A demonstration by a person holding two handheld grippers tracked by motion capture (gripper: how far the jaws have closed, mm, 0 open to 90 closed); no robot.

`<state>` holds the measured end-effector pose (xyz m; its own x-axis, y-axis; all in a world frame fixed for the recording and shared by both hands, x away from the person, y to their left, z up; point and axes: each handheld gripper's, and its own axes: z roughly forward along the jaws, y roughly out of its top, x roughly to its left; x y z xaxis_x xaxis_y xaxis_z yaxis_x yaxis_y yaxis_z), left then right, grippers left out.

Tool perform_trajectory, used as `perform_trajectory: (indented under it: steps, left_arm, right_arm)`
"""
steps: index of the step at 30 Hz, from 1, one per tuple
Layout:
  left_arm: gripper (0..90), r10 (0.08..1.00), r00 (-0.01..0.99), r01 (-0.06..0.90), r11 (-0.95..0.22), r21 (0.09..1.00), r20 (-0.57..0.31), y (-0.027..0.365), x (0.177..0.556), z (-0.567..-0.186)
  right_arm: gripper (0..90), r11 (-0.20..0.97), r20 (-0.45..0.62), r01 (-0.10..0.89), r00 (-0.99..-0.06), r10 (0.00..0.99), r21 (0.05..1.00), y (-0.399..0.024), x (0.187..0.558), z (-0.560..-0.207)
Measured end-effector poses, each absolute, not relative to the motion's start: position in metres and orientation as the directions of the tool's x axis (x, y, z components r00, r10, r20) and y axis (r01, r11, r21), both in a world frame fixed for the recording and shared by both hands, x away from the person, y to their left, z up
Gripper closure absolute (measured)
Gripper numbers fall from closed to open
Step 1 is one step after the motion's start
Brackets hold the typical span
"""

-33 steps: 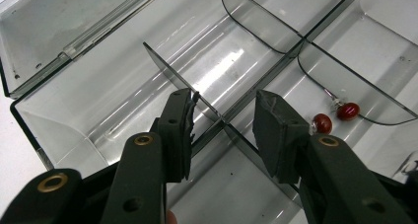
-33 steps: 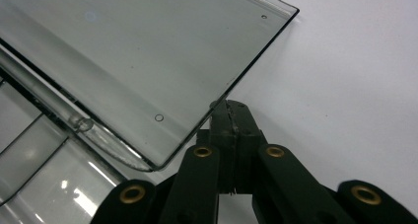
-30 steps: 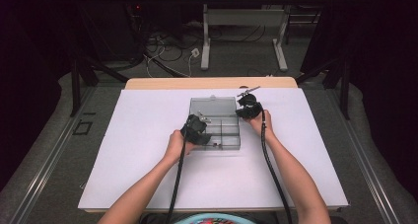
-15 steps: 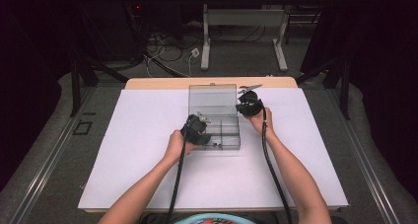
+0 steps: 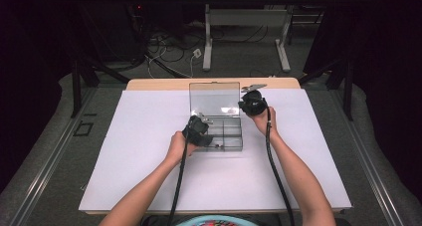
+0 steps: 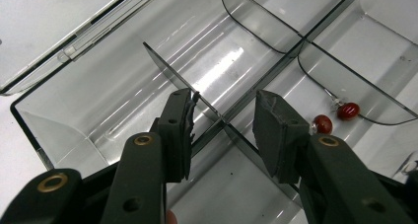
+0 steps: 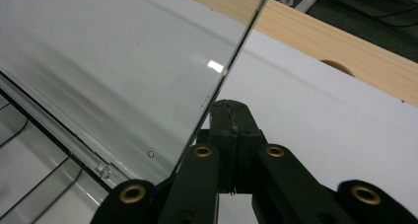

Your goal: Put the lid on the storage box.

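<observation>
you are working at a table point(image 5: 149, 186) covered with a white sheet, and on it sits a clear plastic organiser box point(image 5: 217, 134) with its lid point(image 5: 214, 97) standing nearly upright at the far side. the step in hand looks like opening that box: your right gripper point(image 5: 253, 105) is at the lid's right edge, its jaws pressed fully together with nothing between them, so it seems to be propping or nudging the lid rather than pinching it; in the right gripper view point(image 7: 231, 110) the closed tips sit just beside the lid's point(image 7: 123, 76) thin edge. your left gripper point(image 5: 198, 129) rests over the box's near-left part, and in the left gripper view point(image 6: 224, 118) its jaws stand partly apart, straddling the crossing of the inner dividers point(image 6: 197, 93) without pressing on anything that i can make out, seemingly steadying the base. next, i judge, you need to let the lid settle fully back so it stays open on its own, keeping the base pinned. the compartments under the left jaws look bare, while two small red beads point(image 6: 335, 116) on fine wire lie in a neighbouring compartment.
</observation>
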<state>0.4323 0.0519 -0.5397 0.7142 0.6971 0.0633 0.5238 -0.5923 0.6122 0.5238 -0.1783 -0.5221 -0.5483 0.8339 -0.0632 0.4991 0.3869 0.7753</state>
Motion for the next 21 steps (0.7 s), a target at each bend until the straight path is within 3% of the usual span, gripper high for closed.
perform_trajectory:
  steps: [18,21]
  left_arm:
    - [58.3,0.698,0.715,0.527,-0.582,0.619,0.047,0.053,0.433,-0.54]
    - [55.0,0.702,0.711,0.523,-0.574,0.63,0.05,0.052,0.433,-0.54]
  right_arm:
    - [90.0,0.392,-0.081,0.434,-0.581,0.81,0.811,-0.182,0.515,-0.506]
    - [90.0,0.39,-0.081,0.432,-0.58,0.81,0.813,-0.182,0.514,-0.505]
